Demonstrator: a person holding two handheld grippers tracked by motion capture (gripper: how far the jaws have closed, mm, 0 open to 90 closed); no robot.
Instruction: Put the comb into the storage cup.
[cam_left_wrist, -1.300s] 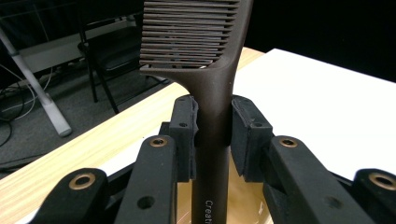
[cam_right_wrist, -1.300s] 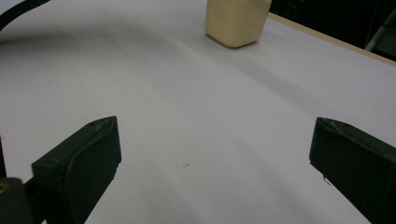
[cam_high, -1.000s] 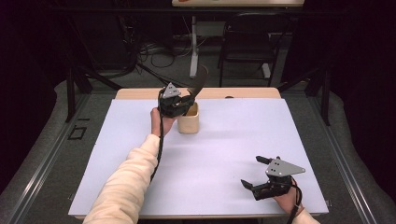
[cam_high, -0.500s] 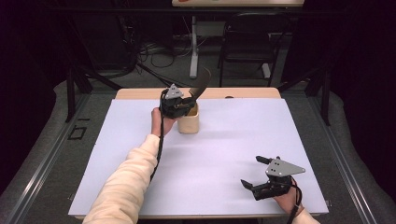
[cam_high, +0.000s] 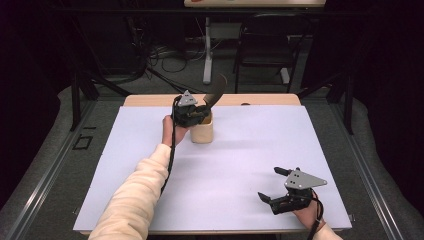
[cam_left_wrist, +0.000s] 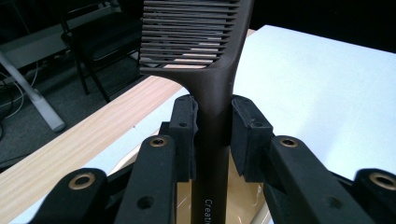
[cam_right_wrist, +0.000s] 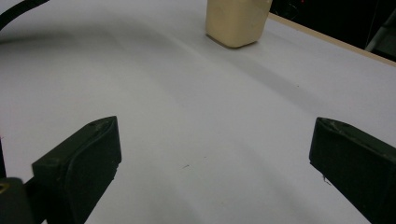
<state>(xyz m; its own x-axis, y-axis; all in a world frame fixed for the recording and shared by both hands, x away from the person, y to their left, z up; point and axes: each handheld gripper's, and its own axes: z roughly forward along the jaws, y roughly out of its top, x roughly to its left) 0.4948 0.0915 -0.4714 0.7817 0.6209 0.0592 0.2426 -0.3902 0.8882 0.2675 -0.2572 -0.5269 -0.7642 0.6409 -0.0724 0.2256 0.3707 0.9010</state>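
Step in hand, by my read: left gripper, jaws clamped on the handle of a dark comb, holds it over the beige cup at abt 12 o'clock on the white table, handle end inside the cup, so it's either going in or coming out; can't tell which. Next move calls for a straight vertical path w/ the grip kept firm so the cup isn't tipped. Comb: dark brown, wide teeth pointing up and out toward 1 o'clock, small print on handle; right gripper rests at 5 o'clock, jaws wide apart, nothing btw them.
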